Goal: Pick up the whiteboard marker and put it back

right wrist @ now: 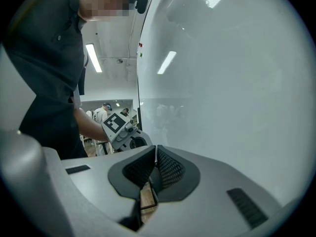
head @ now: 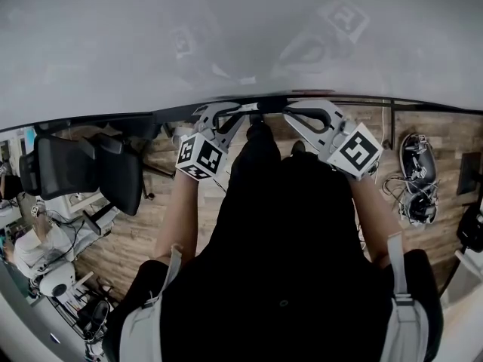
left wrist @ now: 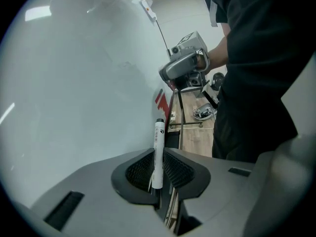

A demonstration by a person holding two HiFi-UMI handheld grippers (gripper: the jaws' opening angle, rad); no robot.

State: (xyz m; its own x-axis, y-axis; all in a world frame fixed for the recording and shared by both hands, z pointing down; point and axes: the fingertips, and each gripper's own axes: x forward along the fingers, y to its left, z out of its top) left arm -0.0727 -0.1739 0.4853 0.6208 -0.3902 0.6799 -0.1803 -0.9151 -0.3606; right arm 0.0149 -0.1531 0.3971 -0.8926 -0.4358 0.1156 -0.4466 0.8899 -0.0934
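The whiteboard (head: 113, 44) blocks just ahead of the left gripper (left wrist: 158, 152) and right gripper (right wrist: 154, 152); sideways lies open.

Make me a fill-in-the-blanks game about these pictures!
Of the left gripper and right gripper, the ____ one holds the marker.
The right gripper holds ____.
The chair is ____.
Missing words: left; nothing; black.
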